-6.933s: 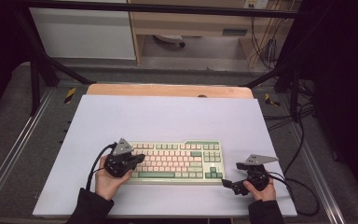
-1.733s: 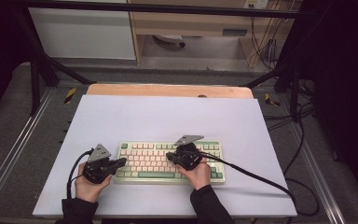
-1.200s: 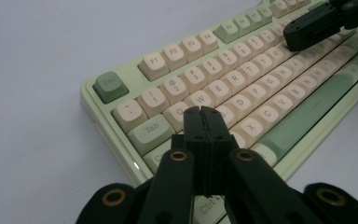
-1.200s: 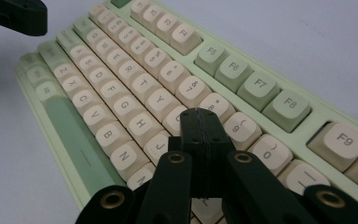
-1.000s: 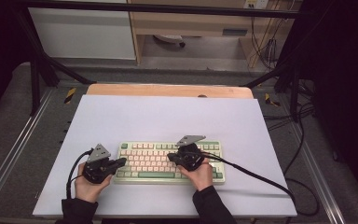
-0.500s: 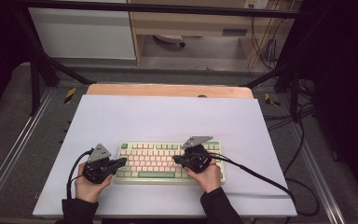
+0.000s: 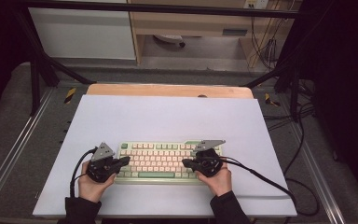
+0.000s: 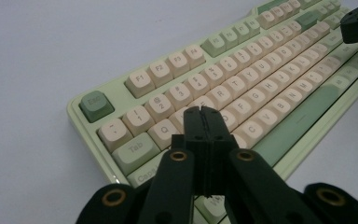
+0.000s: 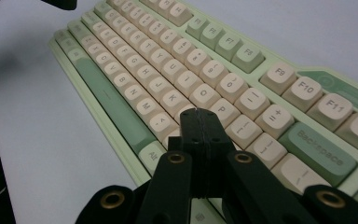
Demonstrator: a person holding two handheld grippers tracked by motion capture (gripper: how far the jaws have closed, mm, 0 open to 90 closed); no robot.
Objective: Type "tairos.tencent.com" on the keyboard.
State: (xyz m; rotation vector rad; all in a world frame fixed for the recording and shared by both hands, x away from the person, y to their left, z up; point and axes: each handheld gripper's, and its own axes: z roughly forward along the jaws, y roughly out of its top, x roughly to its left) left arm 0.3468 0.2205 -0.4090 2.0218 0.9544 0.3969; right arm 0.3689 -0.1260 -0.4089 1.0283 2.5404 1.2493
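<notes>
A wide white sheet (image 7: 168, 116) covers the work table (image 7: 168, 90), and on its near half, slightly left of centre, lies a pale green keyboard (image 7: 161, 161) with cream keys, its long side running left to right. A person's two hands come in from the near edge, each carrying a black two-jaw tool. The left gripper (image 7: 124, 161) sits over the keyboard's left end, its jaws pressed flat together with nothing between them; in the left gripper view its joined tip (image 8: 203, 114) hangs just above the letter rows near the Q and Tab keys (image 8: 135, 149), though whether it touches a key cannot be told. The right gripper (image 7: 186, 163) is over the right part of the board, likewise pressed shut and empty; in the right gripper view its tip (image 9: 200, 116) points at the keys around P (image 9: 223, 112), with the Backspace key (image 9: 318, 147) off to the side. The step in hand appears to be typing, with the closed tips used as single fingers to poke keys. The next move would seem to call for lowering one closed tip squarely onto the middle of a single keycap and lifting it cleanly, keeping the jaws together so the tip does not straddle two keys or catch an edge between neighbouring caps.
</notes>
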